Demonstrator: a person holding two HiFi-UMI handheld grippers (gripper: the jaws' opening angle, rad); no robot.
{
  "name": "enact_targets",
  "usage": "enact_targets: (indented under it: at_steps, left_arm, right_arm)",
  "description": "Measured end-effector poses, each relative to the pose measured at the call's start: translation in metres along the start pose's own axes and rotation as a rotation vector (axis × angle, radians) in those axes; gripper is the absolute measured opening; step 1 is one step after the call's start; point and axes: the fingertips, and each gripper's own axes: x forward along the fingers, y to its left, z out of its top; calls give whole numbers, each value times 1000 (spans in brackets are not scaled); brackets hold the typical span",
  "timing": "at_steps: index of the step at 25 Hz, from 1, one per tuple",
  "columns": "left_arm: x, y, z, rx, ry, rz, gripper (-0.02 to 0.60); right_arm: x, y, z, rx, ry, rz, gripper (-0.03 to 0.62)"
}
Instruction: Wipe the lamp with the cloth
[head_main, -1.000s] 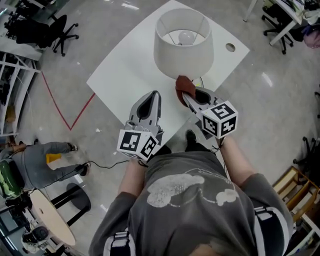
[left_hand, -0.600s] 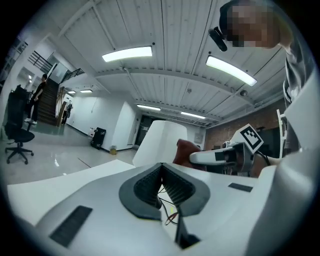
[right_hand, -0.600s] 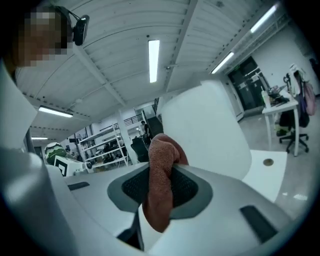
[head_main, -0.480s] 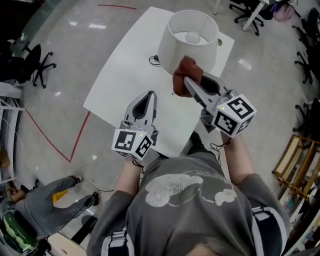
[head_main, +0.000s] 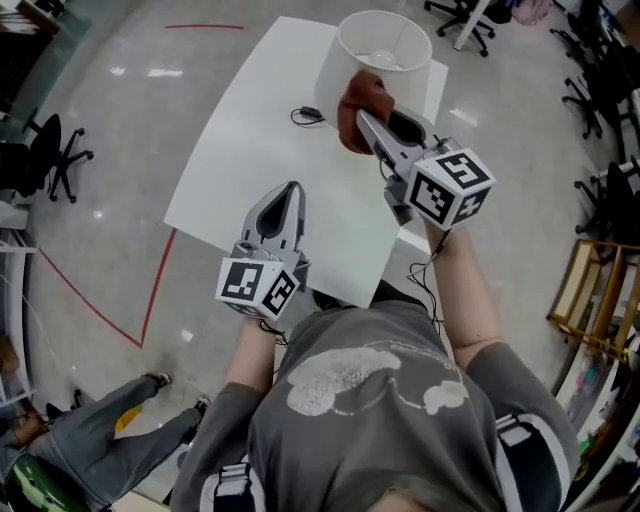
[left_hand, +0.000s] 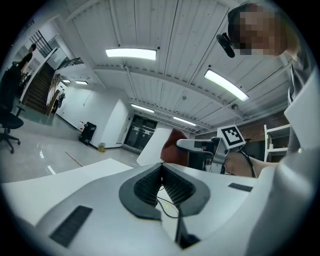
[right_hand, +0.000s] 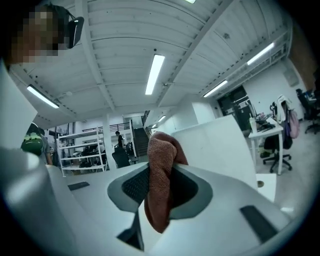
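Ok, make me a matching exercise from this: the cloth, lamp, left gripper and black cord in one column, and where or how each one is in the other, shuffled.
1. cloth
2. lamp
3. left gripper
4. black cord

A. shut, holding nothing
B. lying on the white table, left of the lamp
C. pinched in the right gripper
D. standing at the table's far end

Pairs: 1-C, 2-D, 3-A, 4-B

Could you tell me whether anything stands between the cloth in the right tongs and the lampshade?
Nothing visible does: the right tongs hold the cloth right at the lampshade's near side, seemingly against it.
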Motion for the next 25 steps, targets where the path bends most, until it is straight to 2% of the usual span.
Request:
enact_targets:
  at_steps: [7,14,18,22,25]
  left_arm:
    - [14,-14,0,21,22,53,8]
    - [20,-21,-6,44,50,116,8]
    - [20,-17,-9,49,58,121,8]
    - [24,0,-10,45,59,112,8]
    - [29,15,-7,29,66,88,8]
  right_arm:
    - [3,-7,-61,55,122,47,97]
    - [-4,-2,-98,117,184,95,97]
    - [-3,7,-117,136,223,109,97]
    - [-2,18,-121,115,230,118,97]
    - [6,23,-109,97,205,89,97]
